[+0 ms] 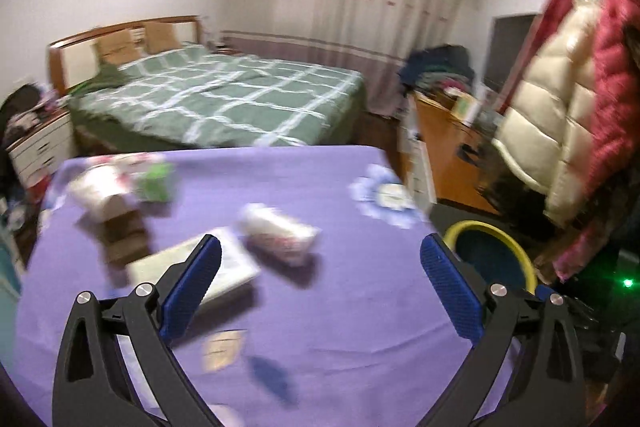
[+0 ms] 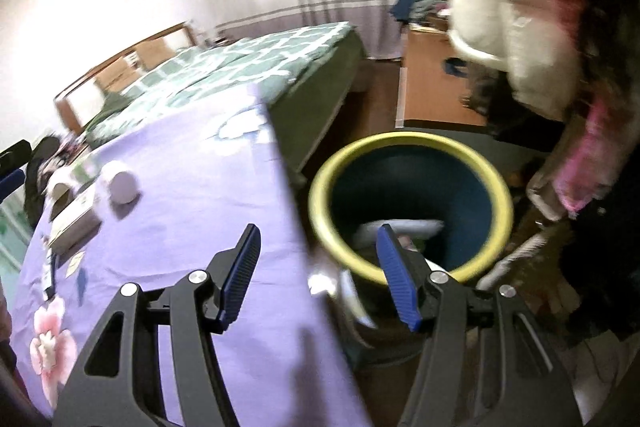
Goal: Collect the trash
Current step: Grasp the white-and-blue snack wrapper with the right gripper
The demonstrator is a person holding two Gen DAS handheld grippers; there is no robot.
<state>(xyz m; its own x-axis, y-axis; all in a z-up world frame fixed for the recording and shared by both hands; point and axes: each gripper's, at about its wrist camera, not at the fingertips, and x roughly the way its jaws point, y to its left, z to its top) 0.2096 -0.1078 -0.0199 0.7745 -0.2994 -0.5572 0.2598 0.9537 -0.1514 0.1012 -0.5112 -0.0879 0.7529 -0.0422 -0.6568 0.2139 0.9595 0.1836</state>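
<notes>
A purple cloth covers the table (image 1: 340,287). Trash lies on it: a white crumpled wrapper (image 1: 278,233), a flat white box (image 1: 224,267), a brown carton (image 1: 124,239), a white and green packet (image 1: 120,183) and small scraps (image 1: 222,349). My left gripper (image 1: 320,263) is open and empty above the table. A dark blue bin with a yellow rim (image 2: 412,207) stands off the table's right edge, with something white (image 2: 400,229) inside. My right gripper (image 2: 318,247) is open and empty, over the gap between the table edge and the bin. The bin shows in the left wrist view (image 1: 492,255).
A bed with a green checked cover (image 1: 224,99) stands behind the table. A wooden desk (image 1: 444,143) with piled clothes is at the right. Puffy white and red coats (image 1: 572,99) hang beside the bin. A white drawer unit (image 1: 40,147) is at the left.
</notes>
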